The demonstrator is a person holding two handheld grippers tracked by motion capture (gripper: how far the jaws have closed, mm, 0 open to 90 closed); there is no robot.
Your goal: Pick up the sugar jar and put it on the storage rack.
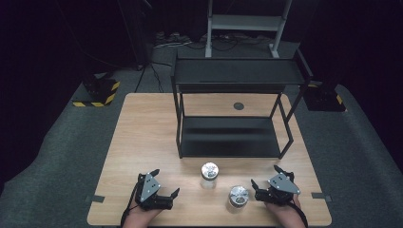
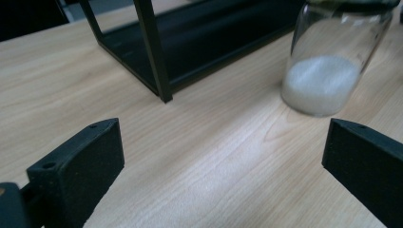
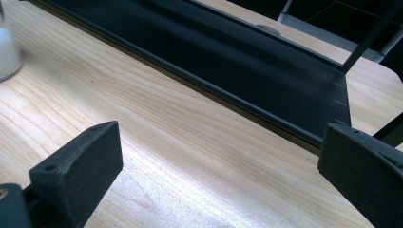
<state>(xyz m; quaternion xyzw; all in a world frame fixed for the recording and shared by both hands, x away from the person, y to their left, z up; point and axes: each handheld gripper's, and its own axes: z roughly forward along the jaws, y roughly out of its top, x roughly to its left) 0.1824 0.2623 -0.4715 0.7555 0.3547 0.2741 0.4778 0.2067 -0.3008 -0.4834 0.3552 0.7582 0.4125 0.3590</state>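
Two glass jars with shiny lids stand on the wooden table [image 1: 142, 137] in front of a black two-tier rack [image 1: 233, 137]. One jar [image 1: 209, 172] is nearer the rack, the other [image 1: 238, 195] nearer the front edge. My left gripper [image 1: 166, 182] rests at the front left, open, with nothing between its jaws. In the left gripper view [image 2: 223, 137] a jar [image 2: 323, 71] holding white powder stands ahead to the right. My right gripper [image 1: 265, 175] is open just right of the front jar. The right gripper view [image 3: 221, 142] has a jar's base [image 3: 7, 52] at its left edge.
The rack's lower shelf [image 3: 237, 61] lies low over the table, and its front left leg [image 2: 154, 52] stands ahead of the left gripper. A round grey cap [image 1: 238, 106] sits in the tabletop behind the rack. Dark floor surrounds the table.
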